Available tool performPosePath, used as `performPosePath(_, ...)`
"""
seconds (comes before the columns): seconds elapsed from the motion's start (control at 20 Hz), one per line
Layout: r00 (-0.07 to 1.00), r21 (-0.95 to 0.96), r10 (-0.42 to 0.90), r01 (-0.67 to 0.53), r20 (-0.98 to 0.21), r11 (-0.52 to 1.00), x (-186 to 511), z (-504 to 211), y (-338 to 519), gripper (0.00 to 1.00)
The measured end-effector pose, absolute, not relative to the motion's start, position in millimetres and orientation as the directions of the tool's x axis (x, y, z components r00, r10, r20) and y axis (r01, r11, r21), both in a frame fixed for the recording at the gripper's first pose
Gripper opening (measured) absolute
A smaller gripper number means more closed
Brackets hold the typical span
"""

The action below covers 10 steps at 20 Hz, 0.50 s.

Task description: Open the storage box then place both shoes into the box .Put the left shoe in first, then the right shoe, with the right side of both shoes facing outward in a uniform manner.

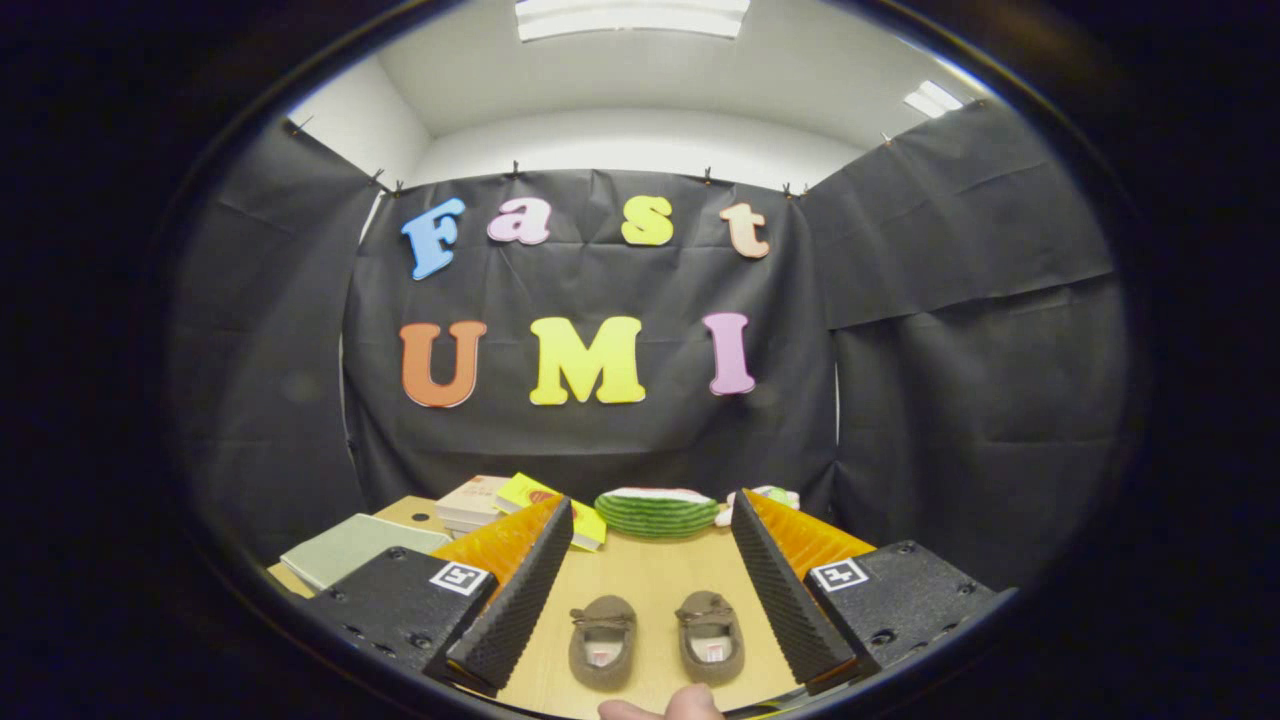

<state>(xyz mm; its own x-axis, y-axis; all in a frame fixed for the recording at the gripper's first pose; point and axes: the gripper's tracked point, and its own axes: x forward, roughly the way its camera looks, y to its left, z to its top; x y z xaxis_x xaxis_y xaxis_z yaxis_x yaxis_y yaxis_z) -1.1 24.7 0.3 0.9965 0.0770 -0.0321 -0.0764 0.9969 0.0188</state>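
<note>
shoes: left shoe [603,641] and right shoe [711,636], brown moccasins with bows, side by side on table [640,570] | gripper [650,530] fingers spread wide, shoes between them | insole labels unreadable

The gripper [650,560] stands open, its fingers [515,600] faced with black ribbed pads that look rubbery and matt, backed by glossy orange plastic. Between them, two shoes [656,640] of soft brown cloth, possibly suede, lie on a smooth pale wood tabletop [650,570]. Beyond are paper-covered books [475,500] and a striped green cushion [655,512], seemingly knitted.
</note>
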Motion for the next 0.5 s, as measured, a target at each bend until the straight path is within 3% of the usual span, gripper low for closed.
performPosePath(0.5, 0.978, -0.002, 0.202, -0.202, -0.045, 0.979, 3.3, -0.7, 65.7, 1.00)
